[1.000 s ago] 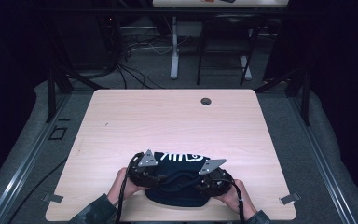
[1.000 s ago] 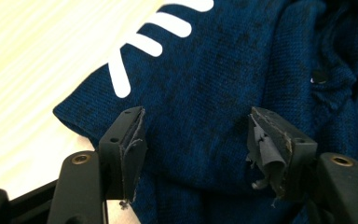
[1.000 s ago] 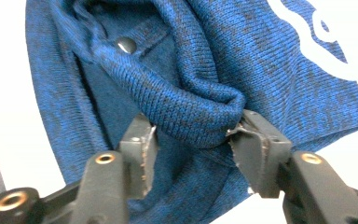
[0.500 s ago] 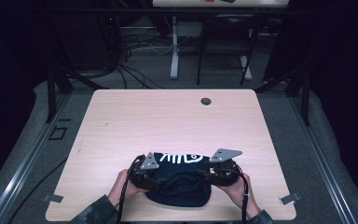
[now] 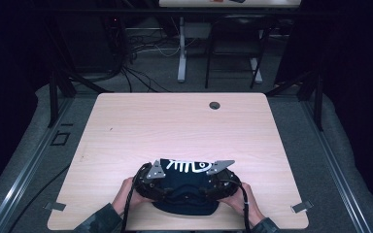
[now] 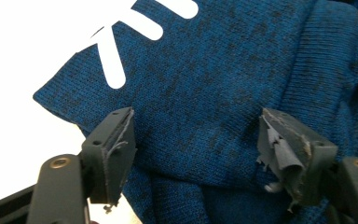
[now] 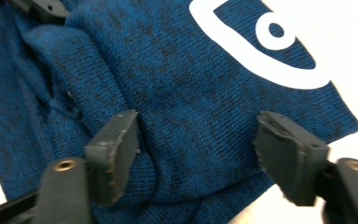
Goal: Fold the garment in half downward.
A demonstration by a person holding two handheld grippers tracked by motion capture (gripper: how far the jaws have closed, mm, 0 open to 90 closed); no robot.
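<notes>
With the jaws of both the left gripper [image 6: 198, 140] and the right gripper [image 7: 196, 144] just opened wide, the folded dark-blue knitted sweater with a white fish-bone print [image 5: 184, 187] lies loose beneath the fingers and could spring unfolded or snag on the frayed pads [image 6: 279, 149].

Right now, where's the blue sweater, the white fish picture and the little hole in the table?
blue sweater [image 6: 223, 79], left gripper view, plain knit.
white fish picture [image 5: 187, 166], high view, bones.
hole [image 5: 214, 105], high view, its middle.
</notes>
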